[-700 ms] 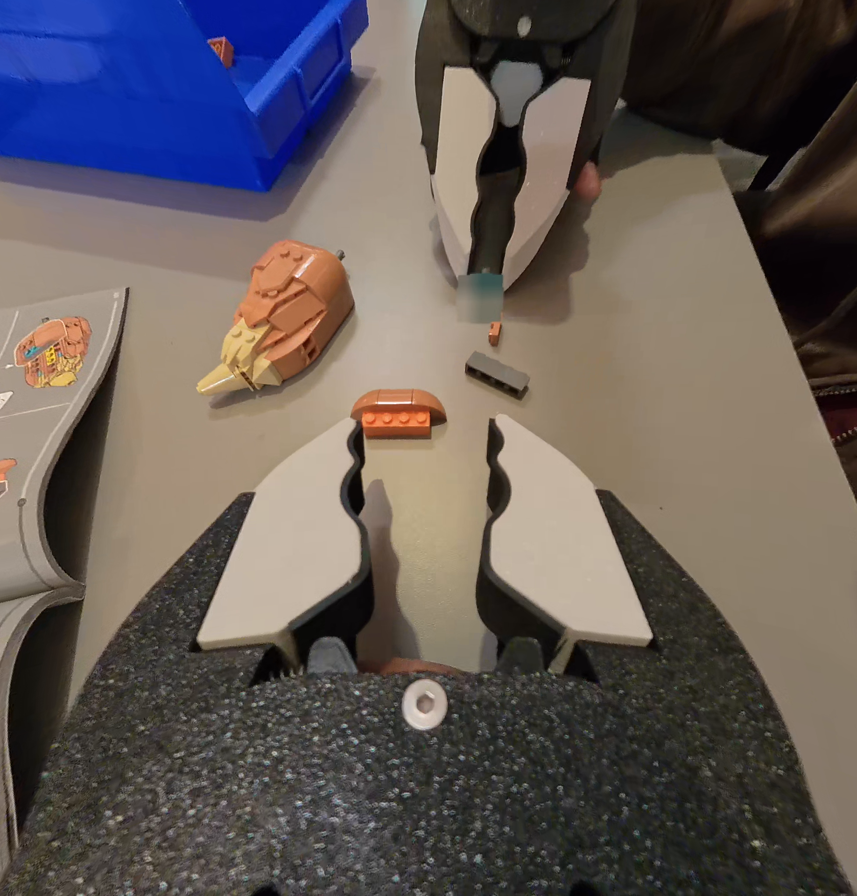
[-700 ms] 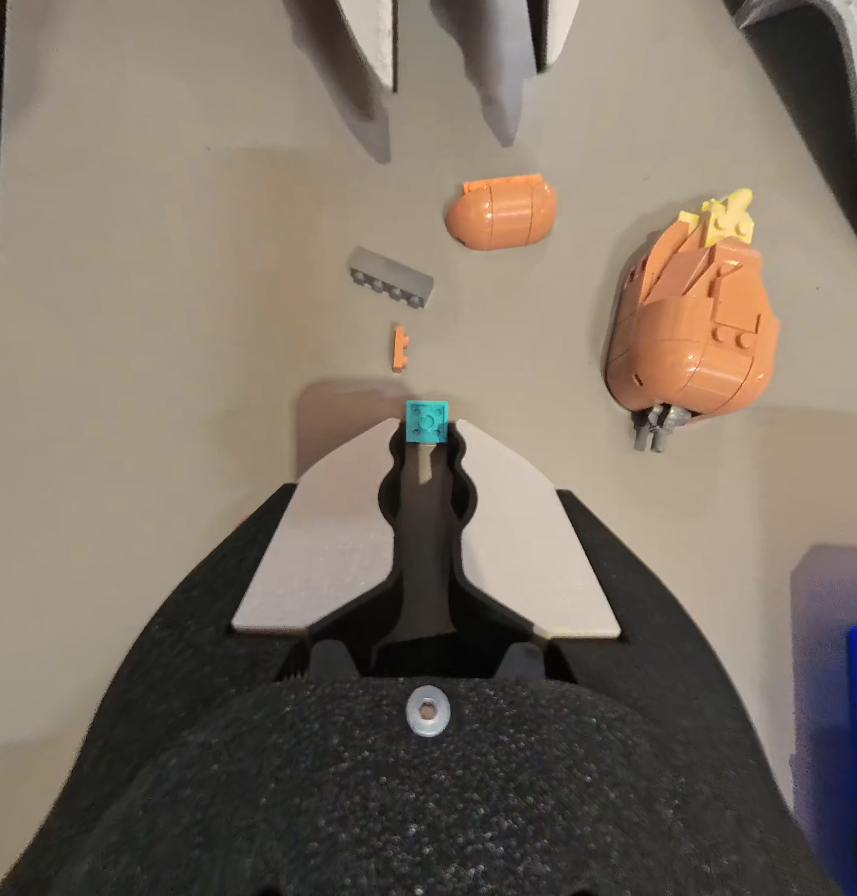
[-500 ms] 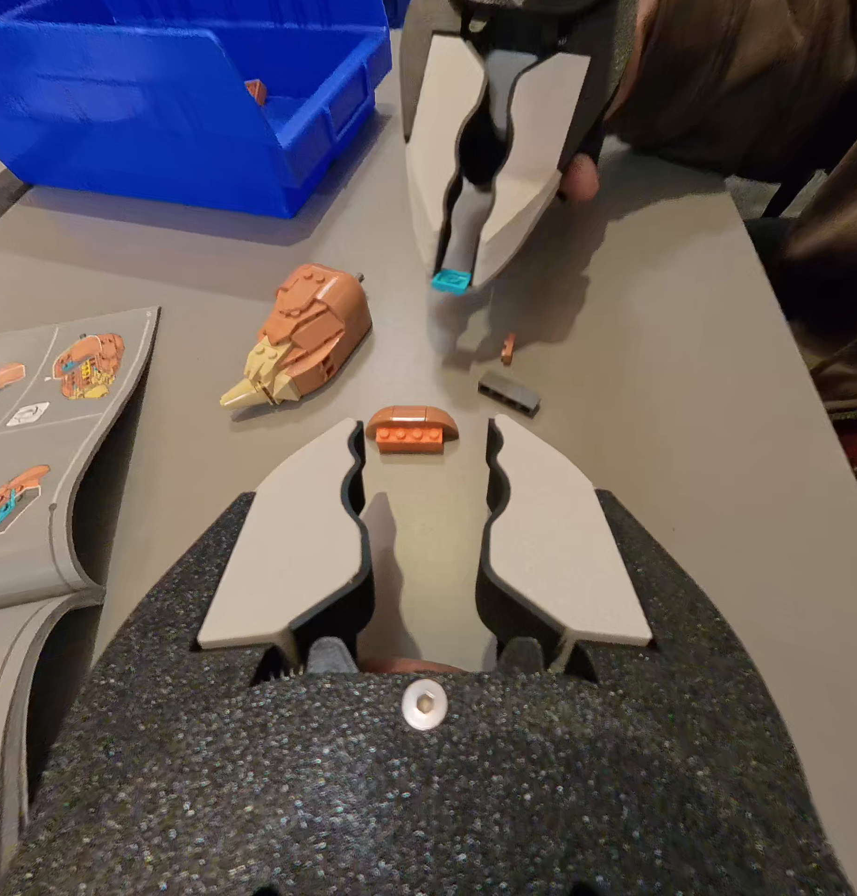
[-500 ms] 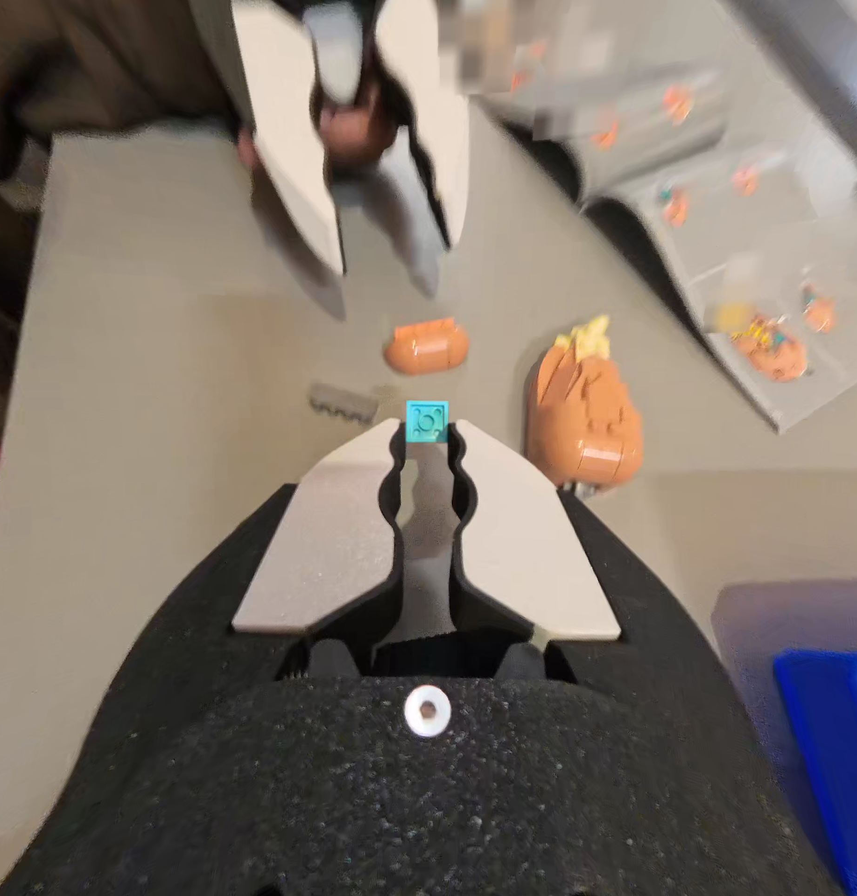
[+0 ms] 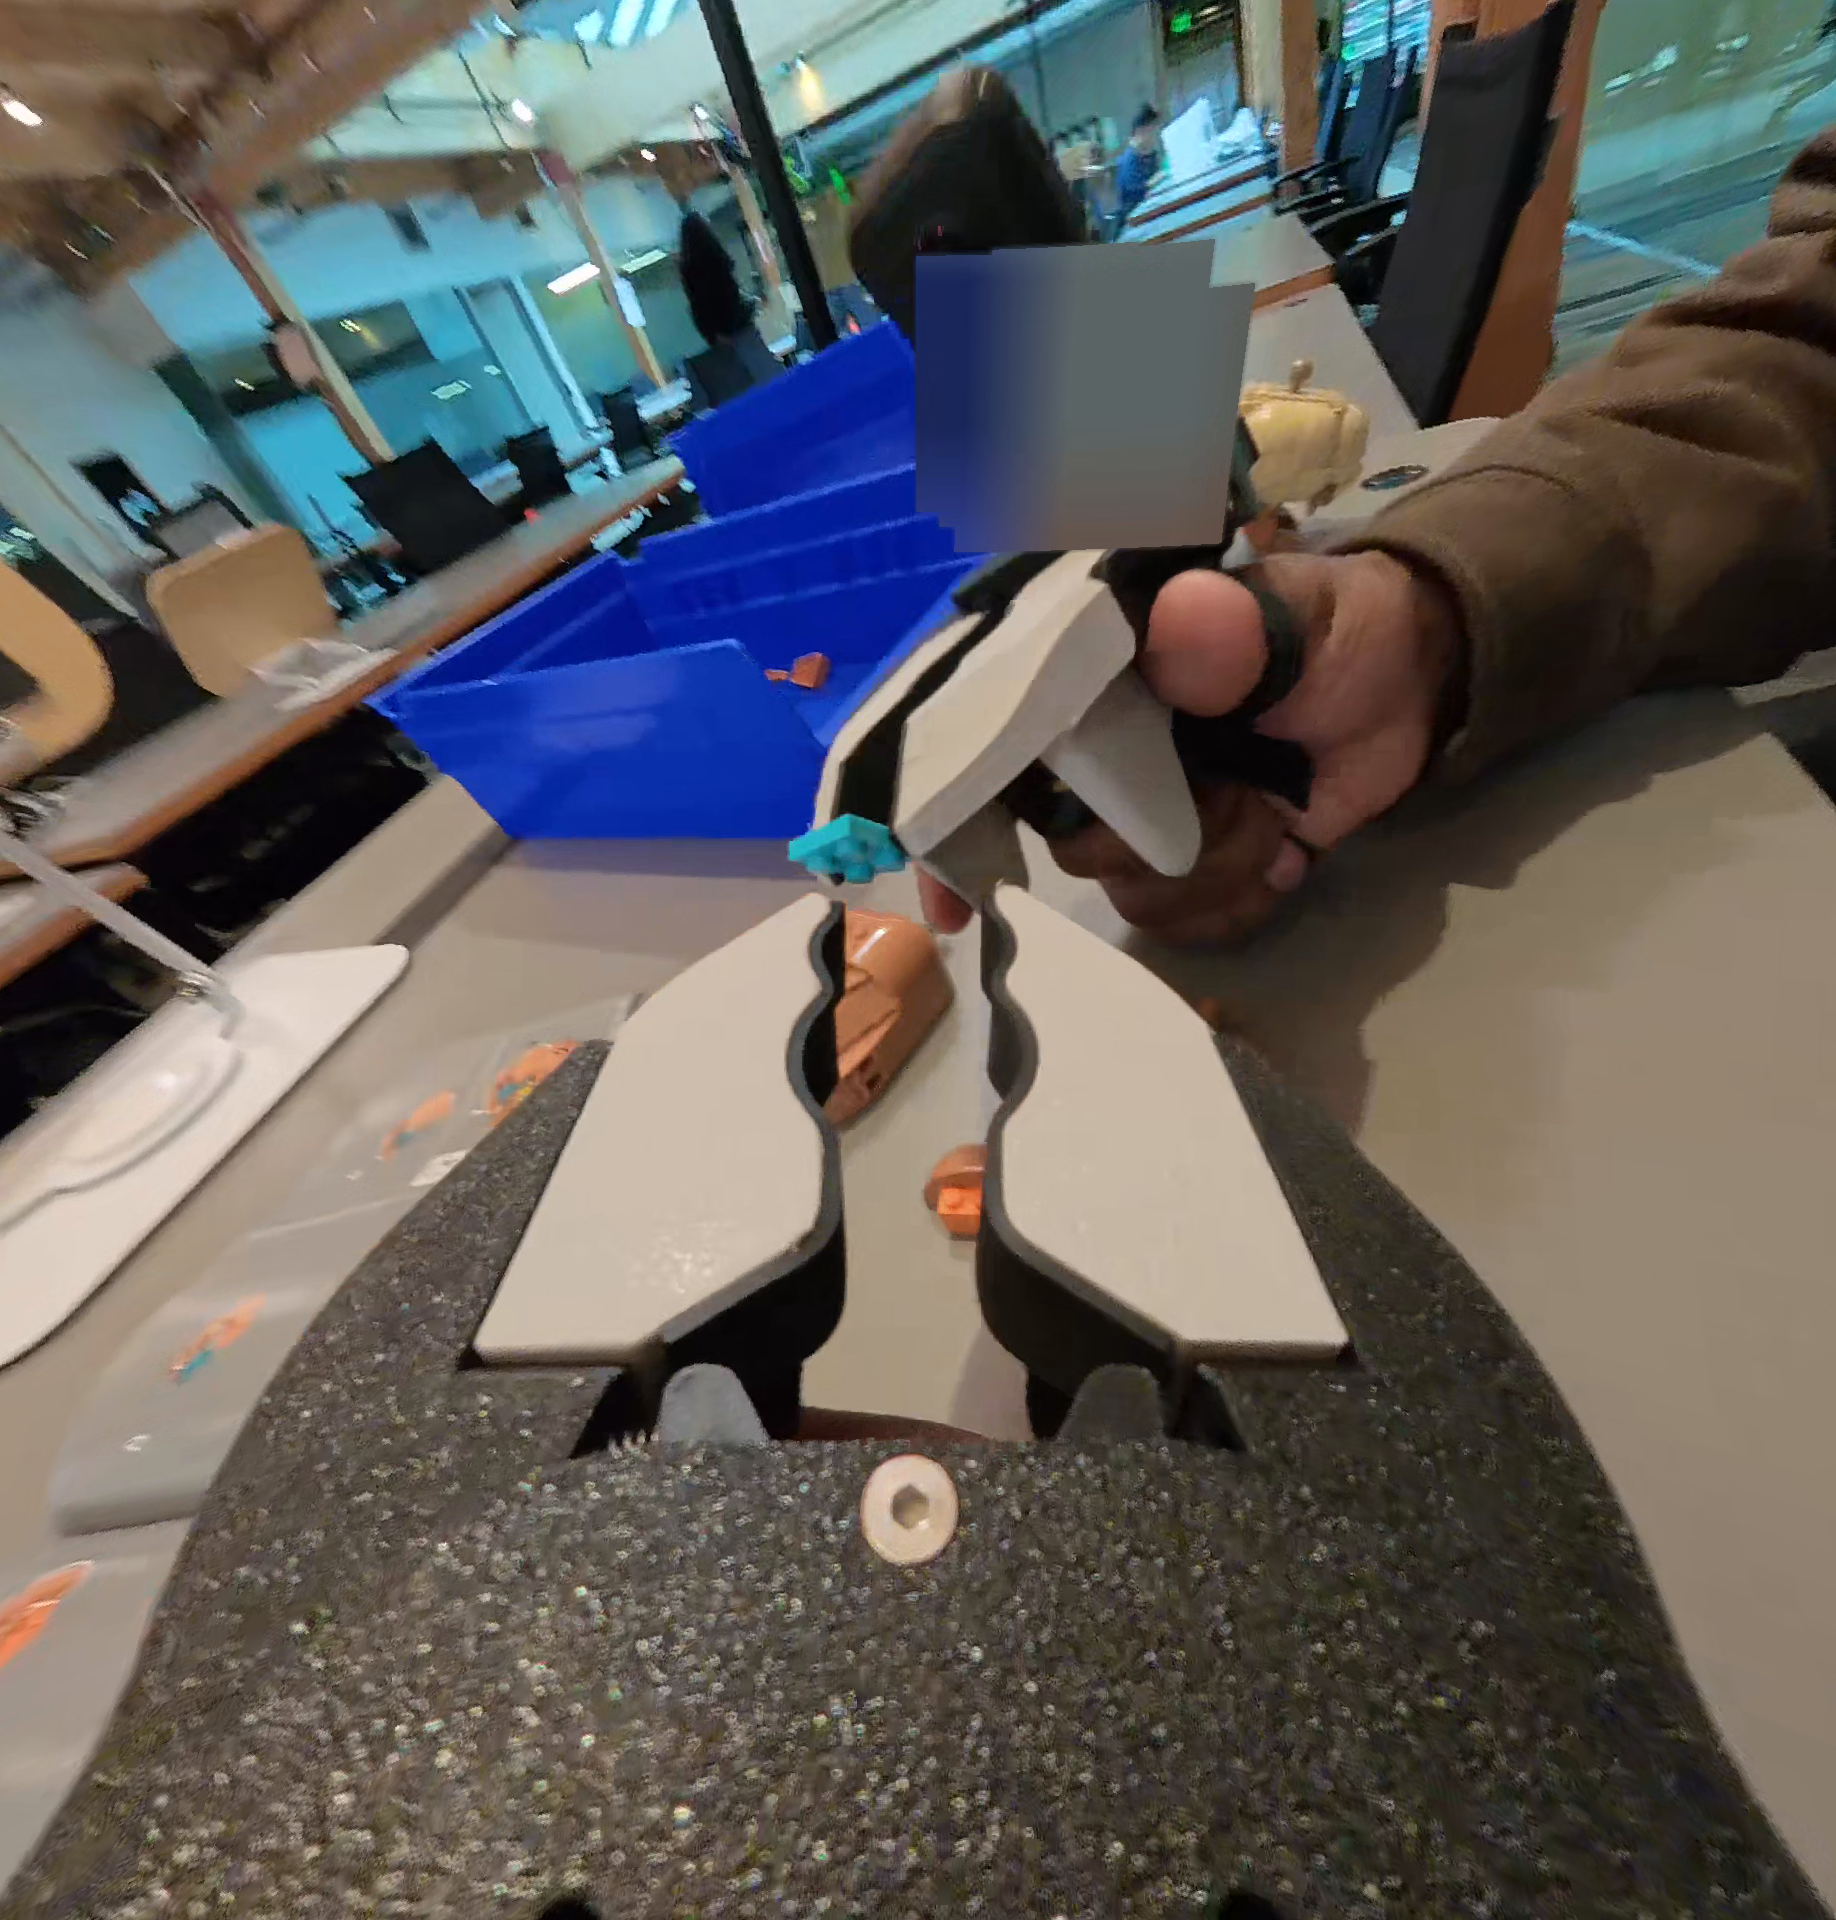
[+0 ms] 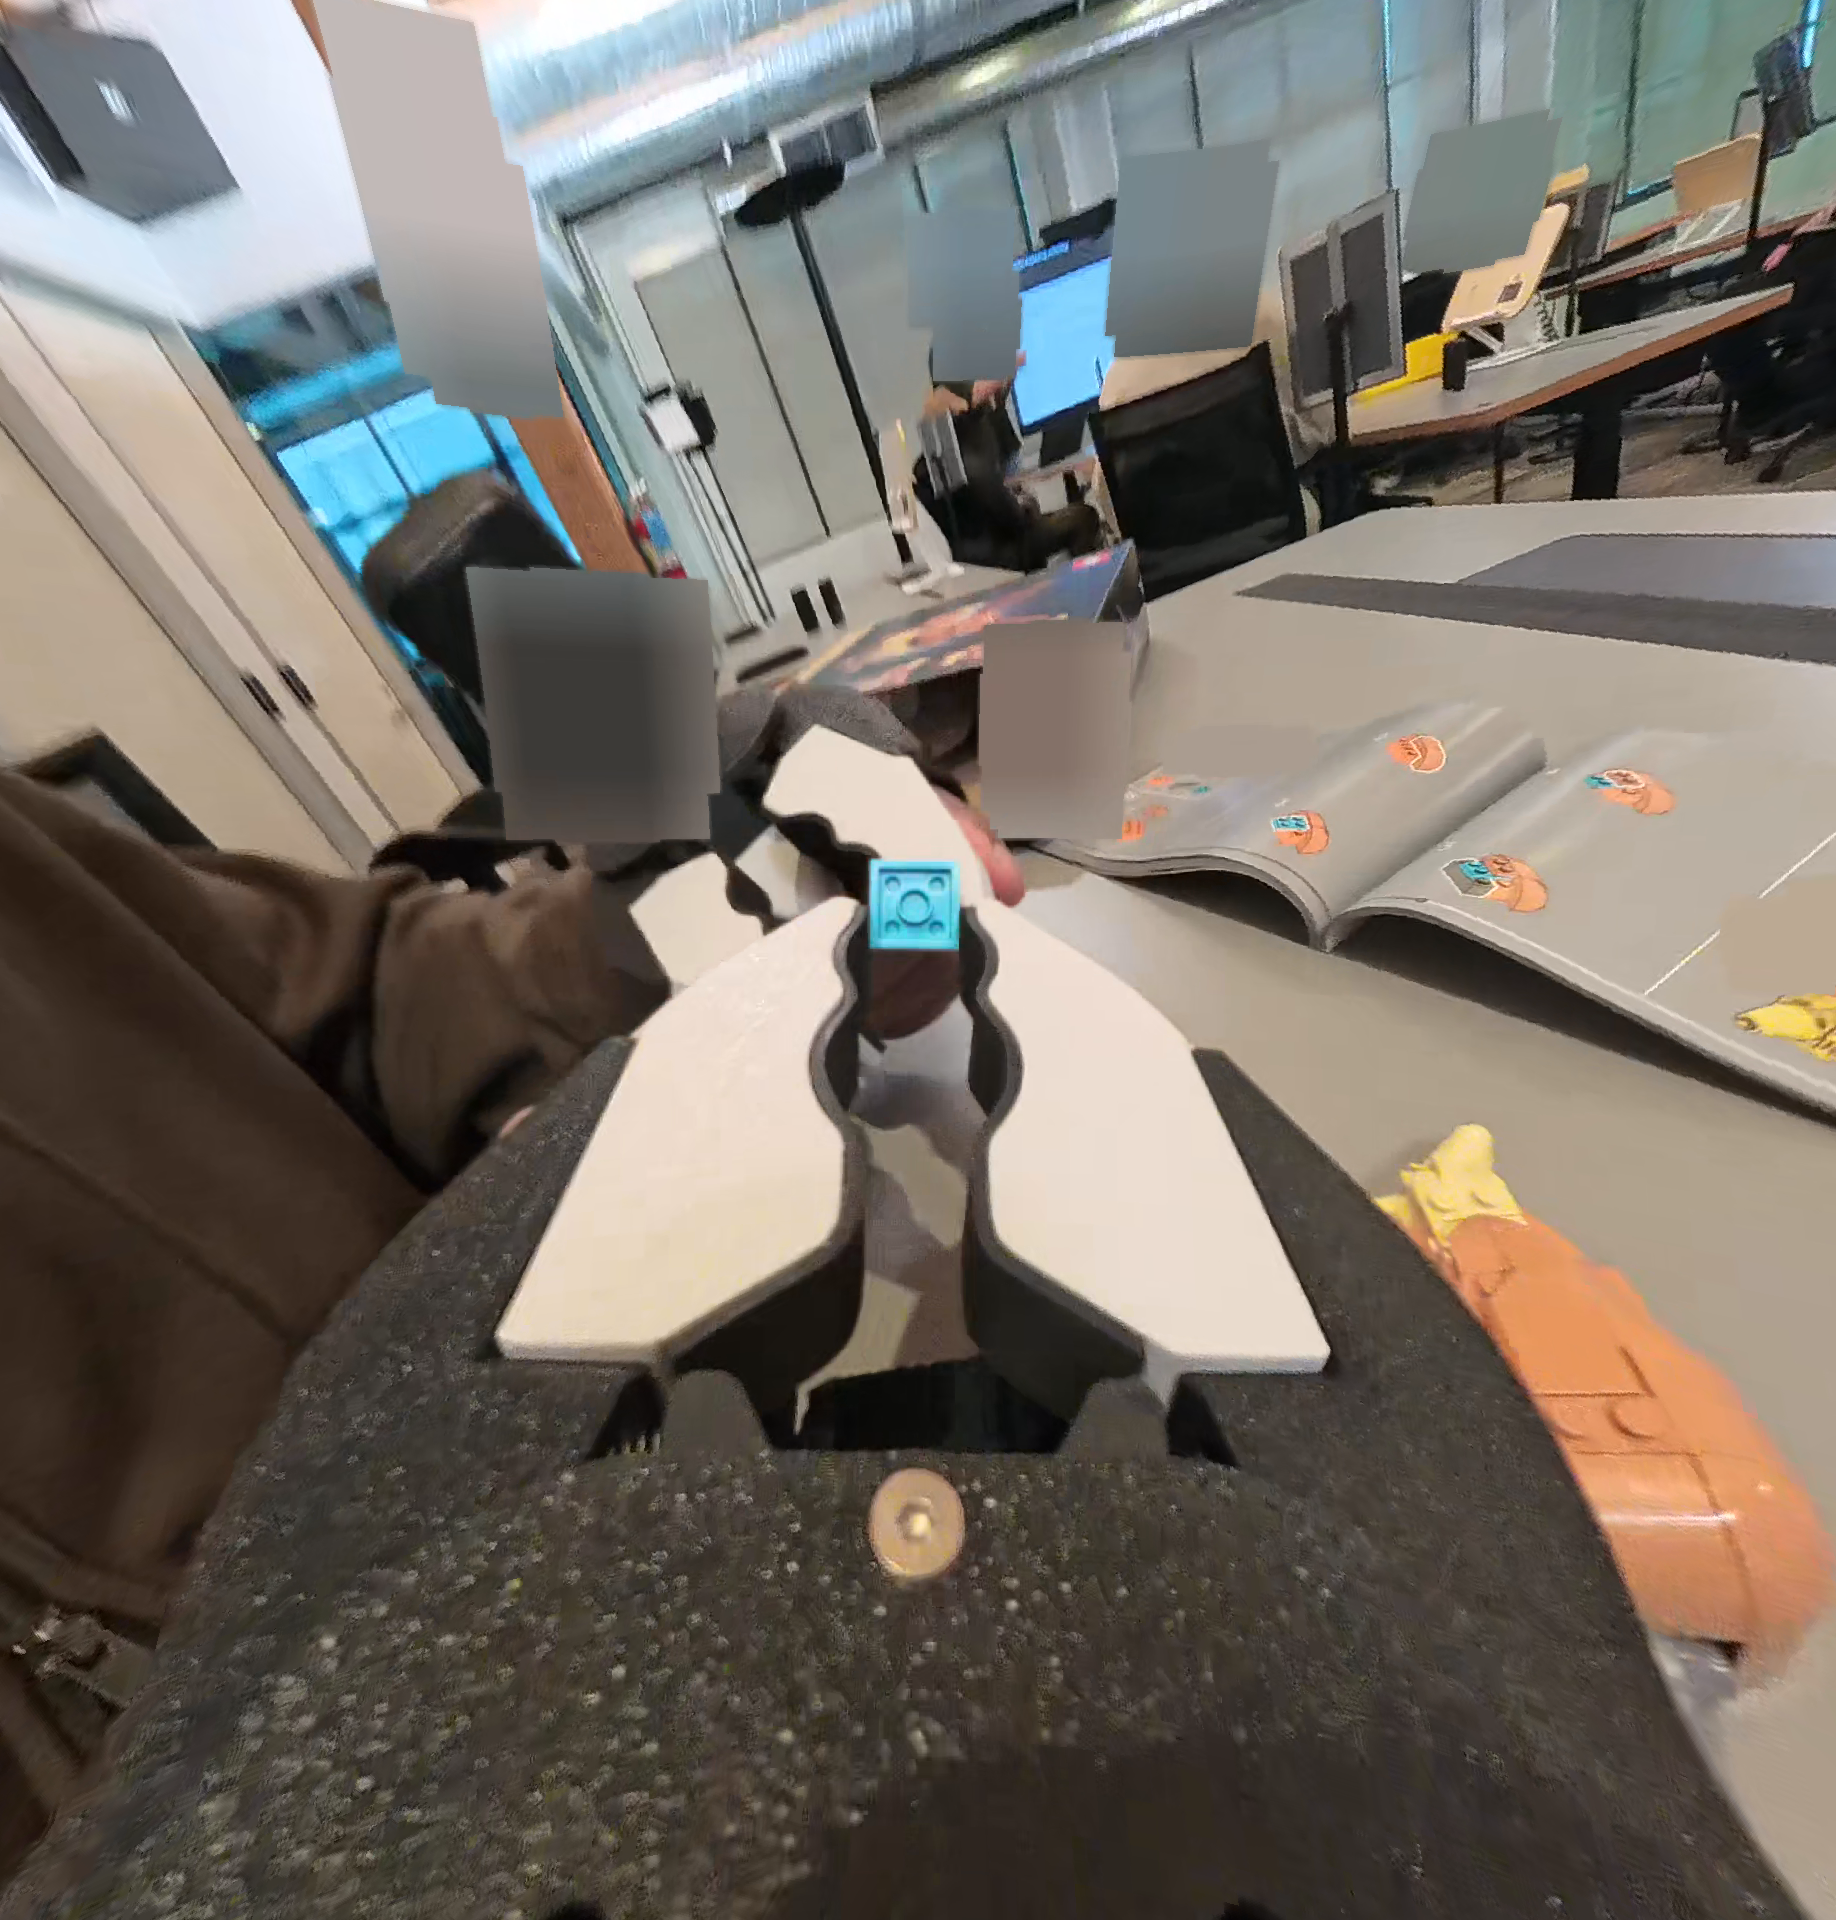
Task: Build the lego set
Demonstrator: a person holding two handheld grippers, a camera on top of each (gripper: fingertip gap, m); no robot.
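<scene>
My right gripper (image 6: 912,930) is shut on a small teal square plate (image 6: 912,904) and holds it in the air above the table. In the left wrist view that gripper (image 5: 860,854) and its teal plate (image 5: 841,847) hang just beyond my left fingertips. My left gripper (image 5: 914,914) is open and empty, raised off the table. The orange and tan lego model (image 5: 888,987) lies on the table behind it, and shows at the right in the right wrist view (image 6: 1600,1392). A small orange curved brick (image 5: 958,1190) lies between my left fingers.
Blue bins (image 5: 602,748) stand at the back of the grey table (image 5: 1516,1143). An open instruction booklet (image 6: 1465,862) lies to one side, with a white stand base (image 5: 166,1081) beyond it. A person's brown sleeve (image 6: 166,1039) is close by. A lego box (image 6: 1007,623) sits farther off. My two grippers' fingertips are within a few centimetres of each other. The small orange curved brick (image 5: 958,1190) is about 9 centimetres from both grippers' fingertips.
Both grippers have lifted and tilted up from looking down at the table. The right gripper has carried the teal plate up close to the left gripper's tips. The left stays open.
</scene>
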